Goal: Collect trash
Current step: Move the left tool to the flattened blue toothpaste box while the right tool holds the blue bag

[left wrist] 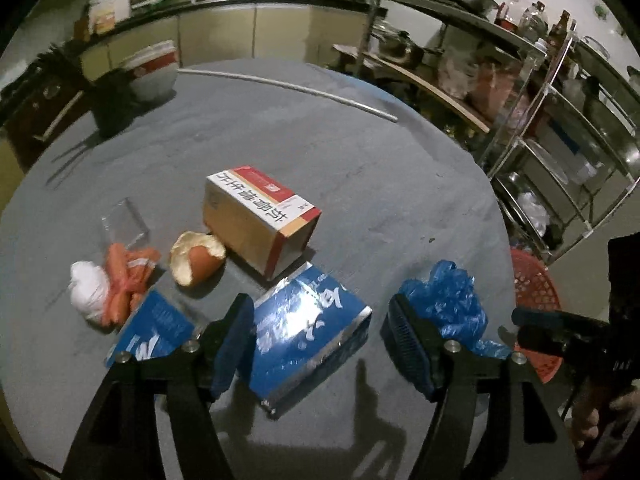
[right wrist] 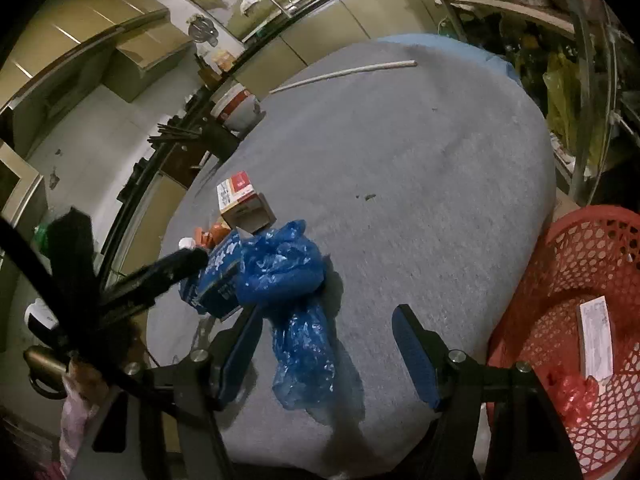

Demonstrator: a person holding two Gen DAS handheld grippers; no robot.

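Left wrist view
- My left gripper (left wrist: 322, 336): fingers spread wide over the grey table (left wrist: 360, 160), pinching nothing.
- Between the fingers: a blue foil-edged carton (left wrist: 308, 332) lies flat on the table; my left finger's pad (left wrist: 232, 344) sits just beside its left edge, though I cannot tell if it touches.
- Right finger: its pad is just beside a crumpled blue plastic bag (left wrist: 448, 300), which lies beyond and to the right of it.
- Further trash: a red-and-white cardboard box (left wrist: 260, 220) lies behind the carton, with an orange peel (left wrist: 196, 258) against its near left corner.
- Far left: a white wad with orange wrappers (left wrist: 116, 280), a clear plastic piece (left wrist: 124, 222) behind it, and a second blue pack (left wrist: 156, 328) near my left finger.
- Table rear: a thin white rod (left wrist: 288, 88) lies across the far side.
- Right edge: my right gripper (left wrist: 560, 332) shows dark beside the table, with a red basket (left wrist: 536, 288) behind it.

Right wrist view
- My right gripper (right wrist: 324, 356): fingers spread apart above the near table edge (right wrist: 400, 160), gripping nothing.
- Blue plastic bag (right wrist: 288, 280): stretches from between my fingers, nearer the left one, up toward the table middle.
- Blue carton (right wrist: 216, 276): touching the bag's left side, with my left gripper's finger (right wrist: 176, 268) reaching over it.
- Cardboard box (right wrist: 244, 202): beyond the carton, well inside the table.
- Red basket (right wrist: 580, 280): beside the table at right; inside it lie a white flat box (right wrist: 596, 336) and a red plastic scrap (right wrist: 572, 392).
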